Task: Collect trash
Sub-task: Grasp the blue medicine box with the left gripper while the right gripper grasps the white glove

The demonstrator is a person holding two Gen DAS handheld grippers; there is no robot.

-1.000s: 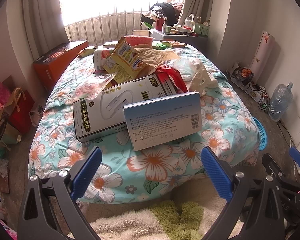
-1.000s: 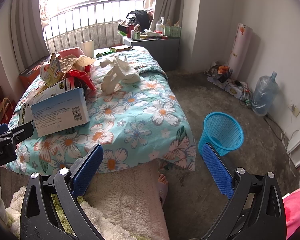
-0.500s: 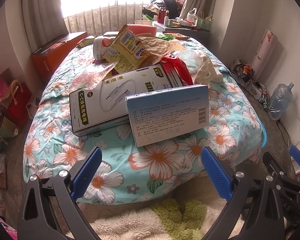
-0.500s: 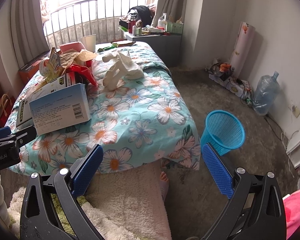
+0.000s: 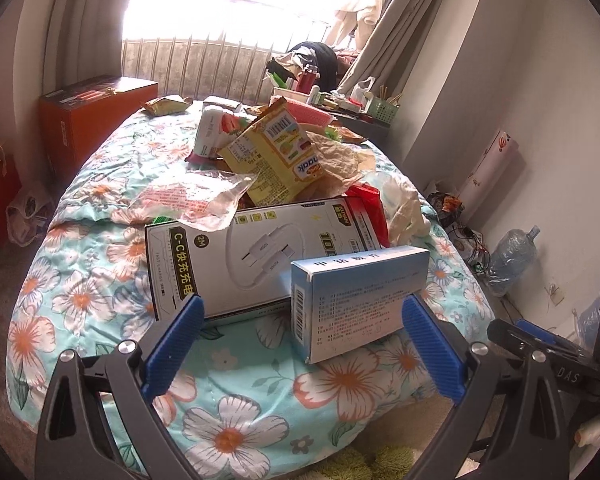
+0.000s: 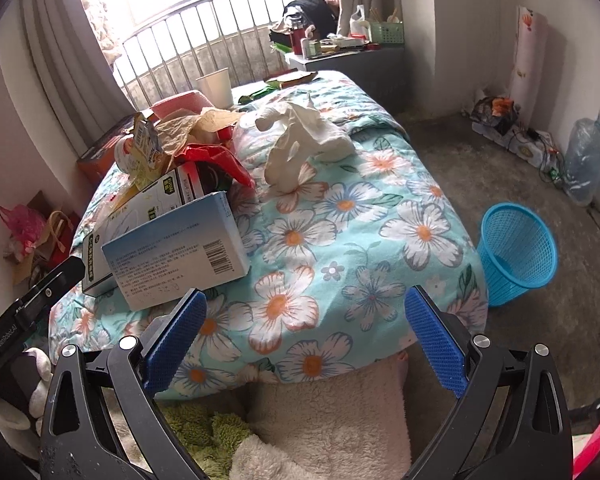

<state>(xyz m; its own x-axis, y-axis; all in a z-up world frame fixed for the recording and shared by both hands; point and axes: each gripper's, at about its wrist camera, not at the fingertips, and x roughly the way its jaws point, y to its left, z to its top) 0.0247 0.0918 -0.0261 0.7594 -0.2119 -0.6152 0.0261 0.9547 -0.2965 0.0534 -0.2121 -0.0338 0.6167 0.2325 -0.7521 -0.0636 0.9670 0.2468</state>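
Left wrist view looks straight along the left gripper point(image 5: 300, 344), whose jaws stand wide apart with nothing between them yet; the blue-and-white carton point(image 5: 360, 300) sits just ahead, close to the right-hand pad, at the near edge of the bed point(image 5: 100, 320) on its flowered quilt; it leans against the larger white cable box point(image 5: 236, 264), which lies under a heap of wrappers, among them a yellow snack packet point(image 5: 276, 160) and a clear plastic bag point(image 5: 196, 200); the carton looks like thin printed cardboard, pale blue along the top, white below, with small print and a barcode on its end flap; I judge it light and probably empty, stiff along its edges but easy to crush across the broad faces, and a little slick; the sound hold would be across its short width, pads flat on the two long narrow sides, squeezed gently; the right gripper point(image 6: 308, 336) in the right wrist view is likewise spread and empty, hanging over the quilt near the bed's foot; the blue mesh bin point(image 6: 520, 256) stands on the floor beside the bed, well apart from the carton, and looks the likely place for it; a crumpled white tissue point(image 6: 300, 140) lies farther up the quilt.
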